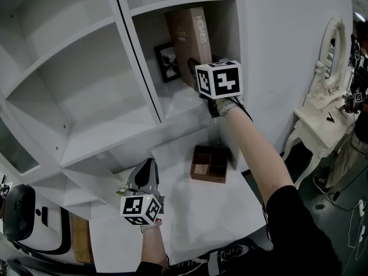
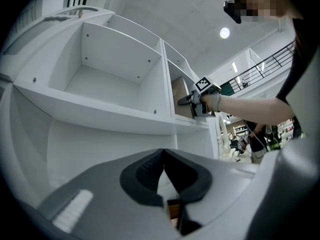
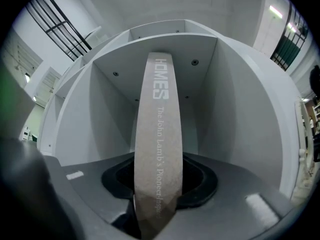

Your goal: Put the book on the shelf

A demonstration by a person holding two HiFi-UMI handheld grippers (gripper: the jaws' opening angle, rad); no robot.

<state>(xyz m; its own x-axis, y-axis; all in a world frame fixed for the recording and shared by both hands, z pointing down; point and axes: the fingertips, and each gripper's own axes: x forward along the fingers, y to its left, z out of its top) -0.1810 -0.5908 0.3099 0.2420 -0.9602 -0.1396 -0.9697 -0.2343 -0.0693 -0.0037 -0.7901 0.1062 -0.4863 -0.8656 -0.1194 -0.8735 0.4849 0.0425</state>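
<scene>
The brown book (image 1: 190,36) with "HOMES" on its spine stands upright in the upper right compartment of the white shelf unit (image 1: 98,114). My right gripper (image 1: 194,72) is shut on its lower spine. In the right gripper view the spine (image 3: 159,109) rises straight up between the jaws of the right gripper (image 3: 158,194), inside the compartment. My left gripper (image 1: 147,168) hangs low in front of the shelf unit, pointing up, shut on nothing. Its tips meet in the left gripper view (image 2: 164,151), where the book (image 2: 179,95) and the right gripper (image 2: 192,100) also show.
A small black picture frame (image 1: 167,62) leans at the back of the same compartment, left of the book. A brown wooden box (image 1: 210,164) sits on the white surface below. A white dressing table (image 1: 322,111) and a person (image 1: 360,68) are at the right.
</scene>
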